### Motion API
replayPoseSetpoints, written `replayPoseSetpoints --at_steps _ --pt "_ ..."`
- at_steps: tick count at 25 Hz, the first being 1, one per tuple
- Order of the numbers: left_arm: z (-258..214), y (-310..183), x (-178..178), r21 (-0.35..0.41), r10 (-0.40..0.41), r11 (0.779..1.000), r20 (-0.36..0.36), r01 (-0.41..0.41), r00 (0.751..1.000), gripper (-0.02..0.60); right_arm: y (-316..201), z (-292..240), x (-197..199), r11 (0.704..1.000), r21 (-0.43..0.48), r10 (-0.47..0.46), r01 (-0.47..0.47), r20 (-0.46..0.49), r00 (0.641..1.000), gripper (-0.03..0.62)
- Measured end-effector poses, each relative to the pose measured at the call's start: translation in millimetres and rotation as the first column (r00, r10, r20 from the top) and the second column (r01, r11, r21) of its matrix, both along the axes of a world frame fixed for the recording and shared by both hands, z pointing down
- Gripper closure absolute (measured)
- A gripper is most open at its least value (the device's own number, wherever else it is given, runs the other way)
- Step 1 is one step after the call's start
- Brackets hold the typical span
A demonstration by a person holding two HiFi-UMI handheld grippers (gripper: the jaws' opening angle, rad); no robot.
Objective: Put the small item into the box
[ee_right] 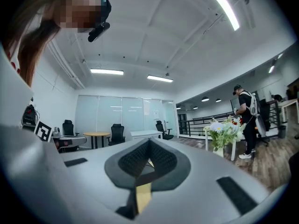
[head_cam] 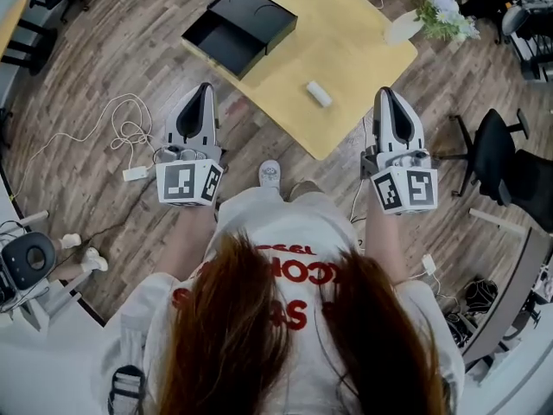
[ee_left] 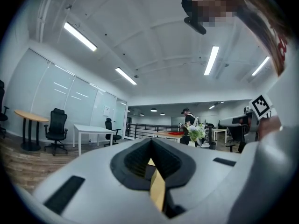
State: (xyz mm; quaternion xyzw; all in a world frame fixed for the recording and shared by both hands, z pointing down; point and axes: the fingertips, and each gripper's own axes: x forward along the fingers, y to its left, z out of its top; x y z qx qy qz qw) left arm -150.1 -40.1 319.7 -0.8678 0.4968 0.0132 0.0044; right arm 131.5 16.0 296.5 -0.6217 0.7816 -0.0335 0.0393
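Wearer: long reddish-brown hair (head_cam: 259, 335) and a white shirt with red print, seen from above; one pale shoe (head_cam: 270, 175) on the wooden floor (head_cam: 104, 67). Left hand-held gripper (head_cam: 206, 89): held above the floor just short of the desk, jaws pressed together, nothing between them. Right hand-held gripper (head_cam: 384, 95): level with the left one, beside the desk's near corner, jaws likewise pressed together and holding nothing. Cable (head_cam: 121, 132) and a white plug block (head_cam: 136, 173): on the floor, left of the left hand-held gripper. Desk (head_cam: 354, 50): pale yellow top, set at an angle. Small item (head_cam: 319, 94): a short white roll lying on its side on the near part of the desk, ahead of and between the two hand-held grippers, touched by neither. Box (head_cam: 240, 29): black, open, on the far-left corner of the desk, well apart from the small item. Vase of flowers (head_cam: 436, 14): white, at the far-right corner of the desk. Office chair (head_cam: 497, 150): black, on the floor to the right.
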Motion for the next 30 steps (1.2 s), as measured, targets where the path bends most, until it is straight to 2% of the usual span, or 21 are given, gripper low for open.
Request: replayPoseSetpoints --at_steps 5,21,25,30 --pt "10.3 -10.8 1.8 -0.035 0.001 0.999 0.000 -0.001 1.000 0.575 -11.2 7.0 3.1 1.000 -0.030 0.006 -0.006 -0.005 1.000 0.589" --pt "-7.6 -69.3 44.0 0.031 -0.124 0.992 -0.006 0.124 0.992 0.575 -98.9 -13.5 42.3 0.990 0.046 -0.133 0.133 -0.010 0.991 0.589" --pt "-3.6 -71.2 53.8 0.029 -0.144 0.989 -0.001 0.144 0.990 0.575 -106.1 -1.9 47.3 0.986 0.026 -0.166 0.166 -0.006 0.986 0.589" --pt "11.8 -74.0 70.9 -0.012 -0.133 0.991 0.012 0.133 0.991 0.575 -110.5 25.3 49.4 0.981 -0.044 -0.190 0.190 0.009 0.982 0.589"
